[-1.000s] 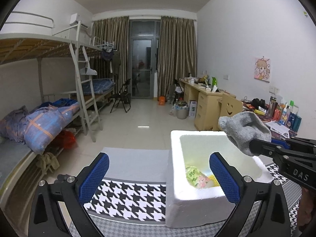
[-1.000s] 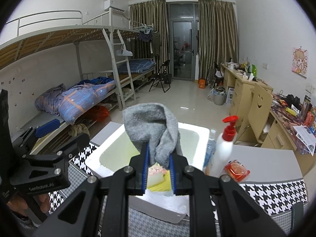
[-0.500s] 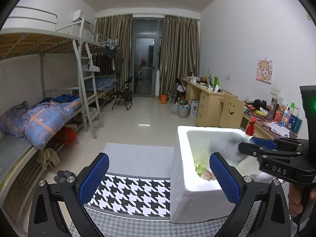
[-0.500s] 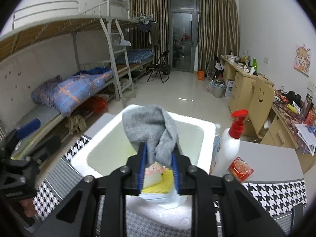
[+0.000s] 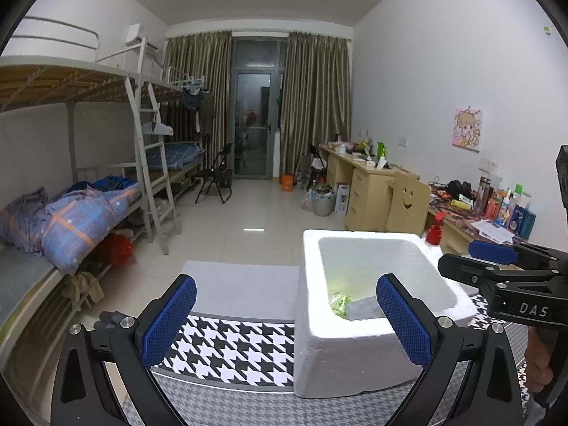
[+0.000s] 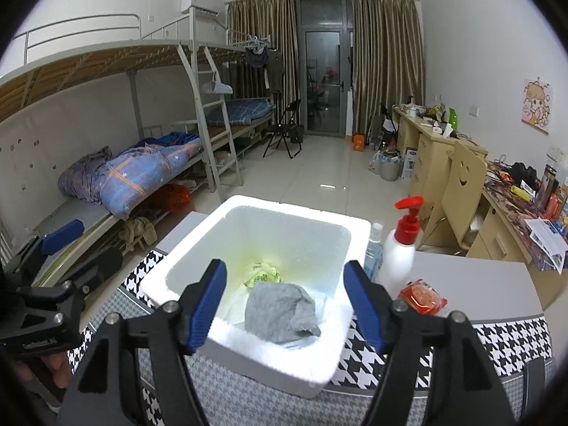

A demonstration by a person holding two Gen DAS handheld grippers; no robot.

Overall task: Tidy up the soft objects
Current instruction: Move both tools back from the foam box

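The grey cloth (image 6: 282, 310) now lies inside the white foam box (image 6: 321, 365), at the end nearest you, touching a yellow-green packet (image 6: 262, 275) deeper in the box. That piece looks sorted. Just beside the box, on its right, a small red packet (image 6: 422, 297) sits on the table and may be the next soft thing to go in; the pump bottle (image 6: 399, 261) and the small spray bottle (image 6: 373, 248) next to it probably stay out.

Your right gripper (image 6: 285, 307) hovers over the near rim of the box, tilted down into it. Its jaws are opening, with nothing pressed between them; the cloth lies free below.

Your left gripper (image 5: 285, 319) waits to the left of the box, angled slightly down, jaws wide apart and empty, over the checked tablecloth (image 5: 230, 348).
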